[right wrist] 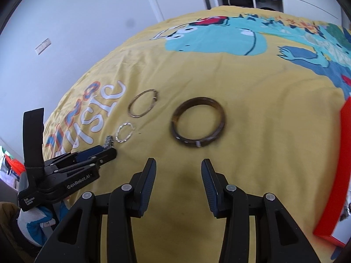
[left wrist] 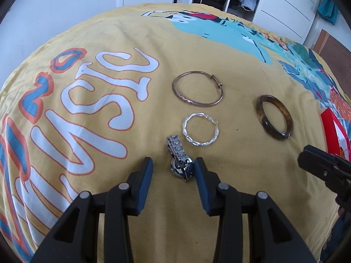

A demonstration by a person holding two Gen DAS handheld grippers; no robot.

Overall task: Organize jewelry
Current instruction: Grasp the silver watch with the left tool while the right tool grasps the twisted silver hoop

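A silver metal watch (left wrist: 180,160) lies on the yellow bedspread (left wrist: 131,32), between the tips of my open left gripper (left wrist: 173,166), next to its right finger. Beyond it lie a twisted silver bracelet (left wrist: 200,129), a thin copper bangle (left wrist: 198,88) and a dark brown bangle (left wrist: 274,117). In the right wrist view my open, empty right gripper (right wrist: 178,166) hovers just short of the brown bangle (right wrist: 198,122); the copper bangle (right wrist: 143,105), silver bracelet (right wrist: 125,134), watch (right wrist: 108,141) and left gripper (right wrist: 96,153) lie to its left.
A red box (right wrist: 344,175) with a white inside sits at the right edge of the bed; it also shows in the left wrist view (left wrist: 331,131). White walls, a wardrobe (left wrist: 283,6) and open shelves with clothes stand beyond the bed.
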